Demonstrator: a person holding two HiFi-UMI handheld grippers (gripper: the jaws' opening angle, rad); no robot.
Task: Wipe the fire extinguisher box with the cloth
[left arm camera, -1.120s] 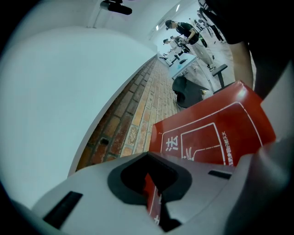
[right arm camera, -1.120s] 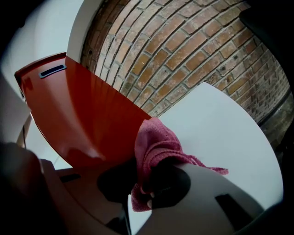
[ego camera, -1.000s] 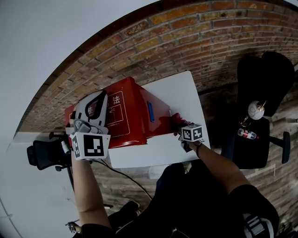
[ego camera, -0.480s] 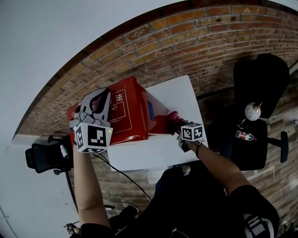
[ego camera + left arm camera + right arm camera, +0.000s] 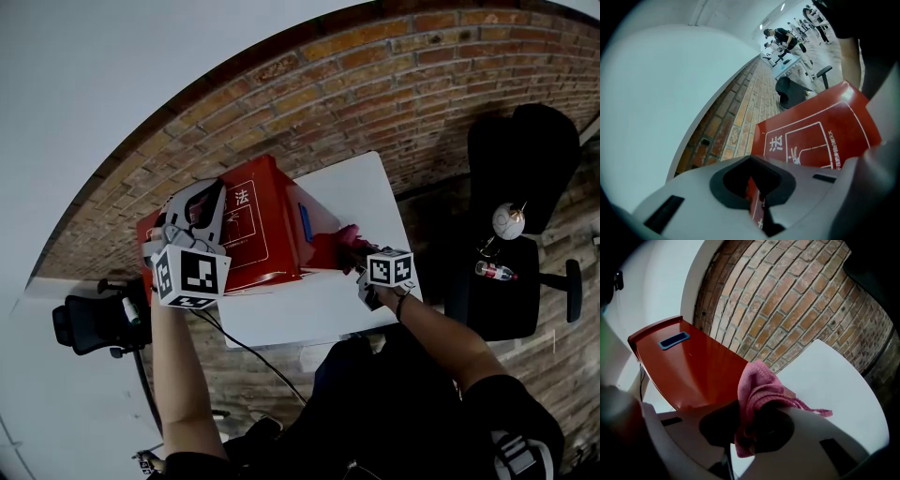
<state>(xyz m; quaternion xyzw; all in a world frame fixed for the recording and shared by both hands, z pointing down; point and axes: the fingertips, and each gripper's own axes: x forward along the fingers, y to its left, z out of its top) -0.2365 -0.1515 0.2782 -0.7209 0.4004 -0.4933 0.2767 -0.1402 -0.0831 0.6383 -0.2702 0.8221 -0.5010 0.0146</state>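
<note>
Left gripper point(image 5: 757, 187) has its jaws drawn almost together, with only a narrow slit between them, and through that slit and just ahead lies the printed red face of the fire extinguisher box point(image 5: 820, 136); whether the tips nip an edge of it I cannot tell, though in the head view they sit on the box's upper end. The box stands on a white table point(image 5: 834, 380), and its plain red side runs ahead and to the left of the right gripper point(image 5: 745, 427). It looks like a rigid box with glossy panels, probably slick under a jaw and heavy enough to need bracing from the far end while it is rubbed (a corner or rim should give better purchase than a flat face). The right gripper's jaws are clamped on the pink cloth point(image 5: 757, 385), which bunches up out of them and seems to touch the box's near edge, one frayed corner trailing off to the right. Soft and light, it will fold and slip unless gripped deep in the wad. Farther ahead and left sits a small blue patch point(image 5: 674, 340).
</note>
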